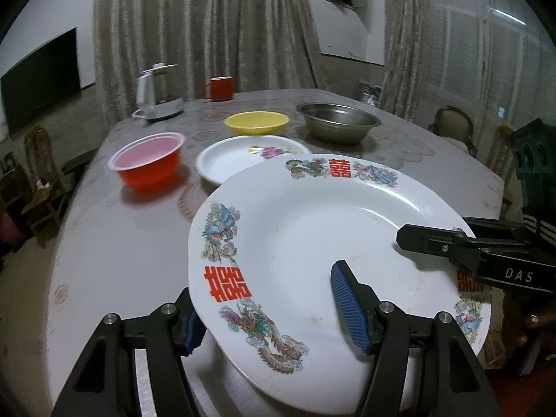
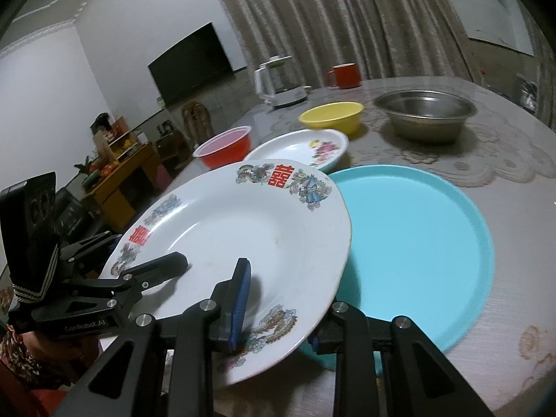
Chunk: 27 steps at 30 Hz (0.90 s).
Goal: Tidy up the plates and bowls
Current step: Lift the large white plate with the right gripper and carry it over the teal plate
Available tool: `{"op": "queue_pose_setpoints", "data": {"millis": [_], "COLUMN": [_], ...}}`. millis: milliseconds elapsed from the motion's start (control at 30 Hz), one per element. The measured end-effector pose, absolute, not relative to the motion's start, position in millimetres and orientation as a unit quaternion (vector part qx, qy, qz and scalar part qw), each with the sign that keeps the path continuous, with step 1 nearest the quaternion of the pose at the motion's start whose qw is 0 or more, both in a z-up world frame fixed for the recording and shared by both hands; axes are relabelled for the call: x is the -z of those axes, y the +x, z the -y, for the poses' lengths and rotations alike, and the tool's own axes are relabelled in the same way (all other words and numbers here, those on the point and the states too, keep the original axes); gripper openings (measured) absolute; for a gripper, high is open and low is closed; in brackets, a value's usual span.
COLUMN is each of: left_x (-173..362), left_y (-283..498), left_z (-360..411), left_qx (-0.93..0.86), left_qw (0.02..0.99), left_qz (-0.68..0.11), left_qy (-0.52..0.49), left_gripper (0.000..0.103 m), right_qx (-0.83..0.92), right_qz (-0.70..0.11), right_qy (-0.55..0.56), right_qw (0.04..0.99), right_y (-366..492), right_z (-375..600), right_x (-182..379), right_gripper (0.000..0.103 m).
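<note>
Two grippers, left (image 1: 274,309) and right (image 2: 278,309), clamp their jaws on one plate's (image 2: 243,229) rim, tilted over the blue tray (image 2: 417,236) on the desk (image 2: 504,180); level it and lower together before releasing.

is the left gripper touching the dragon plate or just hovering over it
Touching. In the left wrist view the left gripper has its blue pads on both faces of the dragon plate, clamping the rim, which sits between them.
</note>
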<state>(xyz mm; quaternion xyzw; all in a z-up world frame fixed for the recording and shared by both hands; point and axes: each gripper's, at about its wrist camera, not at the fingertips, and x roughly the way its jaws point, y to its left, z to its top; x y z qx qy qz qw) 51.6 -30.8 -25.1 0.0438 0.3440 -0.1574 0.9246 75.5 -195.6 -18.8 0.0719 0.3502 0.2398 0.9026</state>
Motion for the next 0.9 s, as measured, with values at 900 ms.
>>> {"op": "queue_pose_setpoints", "data": {"millis": [900], "left_x": [43.5], "left_y": [110.2], "left_z": [121.0], "left_qx": [0.171], "left_qw": [0.897], "left_qz": [-0.401], "left_qy": [0.077], "left_gripper": [0.066], "right_qx": [-0.133], "right_qz": [-0.357], "right_qy": [0.070], "right_qw": [0.922], "right_y": [101.8], "right_z": [285.3], "right_x": [22.6], "right_gripper": [0.027]}}
